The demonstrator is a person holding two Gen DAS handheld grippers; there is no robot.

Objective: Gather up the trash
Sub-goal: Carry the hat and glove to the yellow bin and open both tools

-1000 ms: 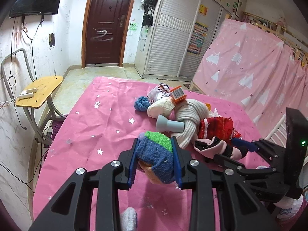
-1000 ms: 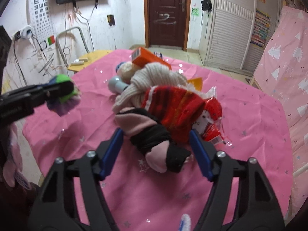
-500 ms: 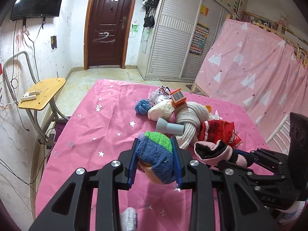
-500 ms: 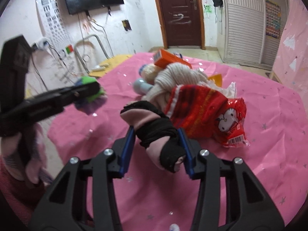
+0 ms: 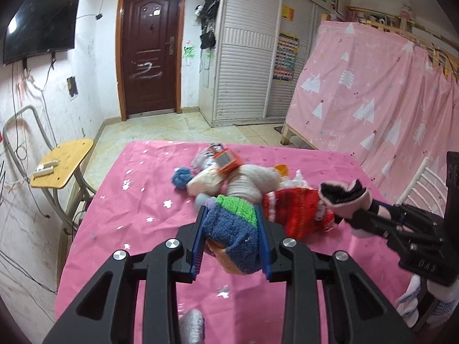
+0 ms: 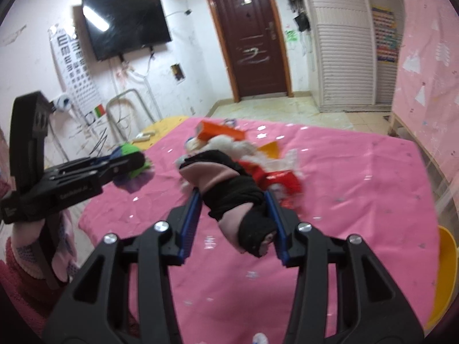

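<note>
Right gripper (image 6: 233, 215): jaws just closed onto pink-and-black sock (image 6: 229, 189), now lifted off pink tablecloth (image 6: 358, 189). Left gripper (image 5: 231, 235): clamped narrow on blue-and-green sock (image 5: 232, 229), likewise raised. Both loaded; probably due for drop-off next.

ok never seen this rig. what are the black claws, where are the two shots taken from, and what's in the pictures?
No robot arm here: a person holds a two-finger gripper in each hand, and each has a fisheye camera looking along its fingers. One view is from the left gripper, shut on a blue and green sock. The other is from the right gripper, whose jaws have just closed on a pink and black sock. Each gripper shows at the edge of the other's view. On the pink tablecloth lies a pile: a cream knit, an orange box, a red wrapper.
</note>
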